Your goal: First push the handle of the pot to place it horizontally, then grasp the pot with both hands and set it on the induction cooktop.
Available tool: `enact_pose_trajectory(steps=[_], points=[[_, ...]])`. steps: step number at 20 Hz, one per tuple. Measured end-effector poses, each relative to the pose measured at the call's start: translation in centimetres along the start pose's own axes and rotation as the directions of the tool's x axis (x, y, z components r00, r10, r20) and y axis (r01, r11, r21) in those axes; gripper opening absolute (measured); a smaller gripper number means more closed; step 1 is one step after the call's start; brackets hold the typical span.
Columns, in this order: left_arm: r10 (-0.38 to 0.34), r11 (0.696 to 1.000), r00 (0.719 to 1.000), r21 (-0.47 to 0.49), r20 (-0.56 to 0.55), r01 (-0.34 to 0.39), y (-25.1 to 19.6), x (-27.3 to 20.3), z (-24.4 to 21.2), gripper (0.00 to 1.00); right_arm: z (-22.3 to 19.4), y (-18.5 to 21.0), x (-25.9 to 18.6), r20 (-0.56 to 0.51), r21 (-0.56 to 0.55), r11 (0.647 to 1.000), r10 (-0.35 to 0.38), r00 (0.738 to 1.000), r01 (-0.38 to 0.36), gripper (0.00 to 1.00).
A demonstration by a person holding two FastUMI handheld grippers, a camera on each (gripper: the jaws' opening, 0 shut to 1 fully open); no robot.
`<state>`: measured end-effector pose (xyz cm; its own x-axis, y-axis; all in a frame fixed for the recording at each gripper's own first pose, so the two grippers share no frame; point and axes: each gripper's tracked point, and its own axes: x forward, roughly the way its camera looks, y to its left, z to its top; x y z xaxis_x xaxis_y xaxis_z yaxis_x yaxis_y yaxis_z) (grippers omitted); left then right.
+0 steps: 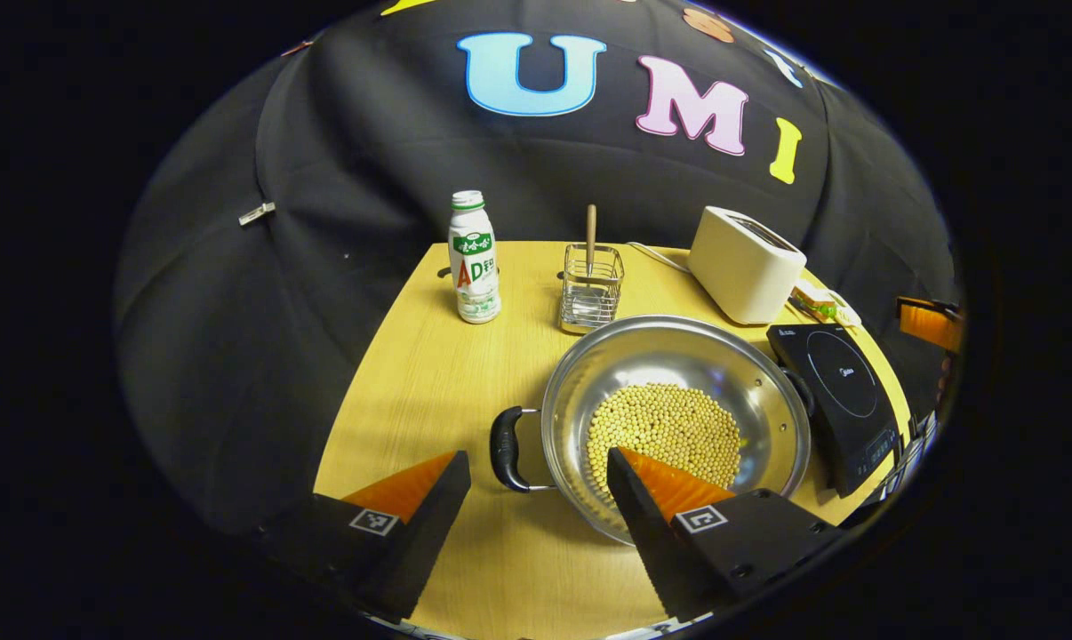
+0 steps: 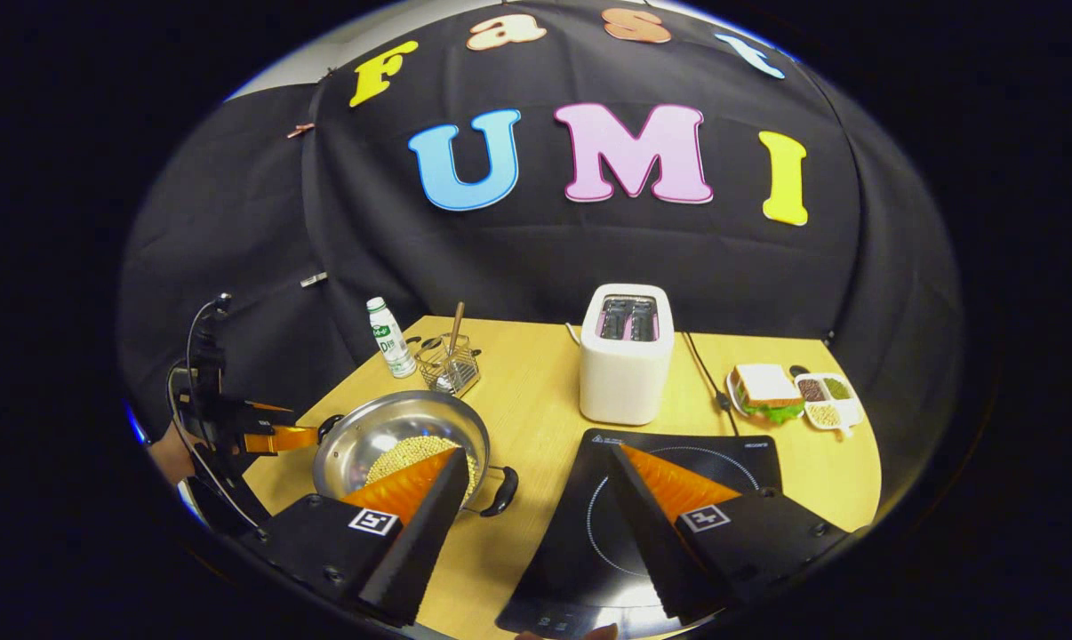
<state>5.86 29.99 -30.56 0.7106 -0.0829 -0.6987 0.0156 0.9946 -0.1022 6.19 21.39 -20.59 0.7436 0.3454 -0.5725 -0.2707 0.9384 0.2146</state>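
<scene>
A: Status. The pot [image 1: 674, 418] sits on the wooden surface [image 1: 429, 382], just beside the induction cooktop [image 1: 843, 400] but not on it. The left gripper [image 1: 536, 480] has its jaws spread, one on each side of the near handle [image 1: 507, 449], not touching it. The right gripper [image 2: 536, 484] is also spread and holds nothing; in the right gripper view it hangs over the gap between pot and cooktop, with the far handle [image 2: 500, 491] just off its left finger.

B: Step in hand?

A: The handles look roughly level across the surface already, so my judgement is that the two-handed grasp comes next. That alignment is hard to confirm through the fisheye.

B: How to do it well?

A: Close each gripper squarely on the middle of its handle, both at the same height, then lift evenly. The pot holds a loose pile of soybeans [image 1: 665, 431]; any tilt would likely send them sliding. Carry low and set down centred on the cooktop ring.

B: Pot description?

A: Wide, shallow, polished steel with a flared rim and two dark loop handles on metal brackets. The beans cover most of the bottom. Nearby: a wire holder [image 1: 591, 289] just behind it, a toaster [image 1: 745, 264] and a bottle [image 1: 474, 258] farther back.
</scene>
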Motion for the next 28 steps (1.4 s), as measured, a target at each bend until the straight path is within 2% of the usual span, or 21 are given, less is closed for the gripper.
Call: enact_pose_trajectory(steps=[7,10,16,21,24,25,26,28], points=[[-0.004,0.999,0.997,-0.047,-0.072,0.0,0.8,4.1,-1.0,0.97,-4.5,2.1,5.9,-0.159,0.1,0.995,0.026,0.987,-0.01,0.99],[-0.005,0.998,0.994,-0.06,-0.113,-0.002,0.7,5.6,-1.7,0.93,-7.4,1.9,8.2,-0.245,0.113,0.994,0.016,0.969,0.012,0.99],[0.016,0.998,0.989,-0.062,-0.145,-0.025,1.1,6.9,-2.2,0.92,-11.5,3.6,11.1,-0.359,0.133,0.991,0.038,0.933,0.011,0.99],[0.022,0.996,0.986,-0.085,-0.167,-0.036,1.6,7.5,-3.0,0.92,-13.4,4.0,13.2,-0.413,0.145,0.989,0.023,0.911,0.041,0.99],[0.029,0.995,0.985,-0.09,-0.169,-0.045,1.7,7.6,-3.3,0.92,-13.7,3.9,14.0,-0.422,0.125,0.991,0.005,0.907,0.053,0.98],[0.014,0.995,0.987,-0.093,-0.163,-0.03,1.3,7.7,-3.2,0.91,-13.8,3.9,14.0,-0.422,0.116,0.992,0.002,0.907,0.052,0.97],[0.009,0.995,0.987,-0.093,-0.16,-0.024,1.1,7.8,-3.1,0.82,-14.0,3.9,14.1,-0.424,0.106,0.993,-0.001,0.906,0.051,0.98],[0.01,0.996,0.987,-0.083,-0.159,-0.024,1.0,7.9,-3.0,0.7,-14.4,4.1,14.2,-0.435,0.098,0.994,0.0,0.9,0.048,0.91]])
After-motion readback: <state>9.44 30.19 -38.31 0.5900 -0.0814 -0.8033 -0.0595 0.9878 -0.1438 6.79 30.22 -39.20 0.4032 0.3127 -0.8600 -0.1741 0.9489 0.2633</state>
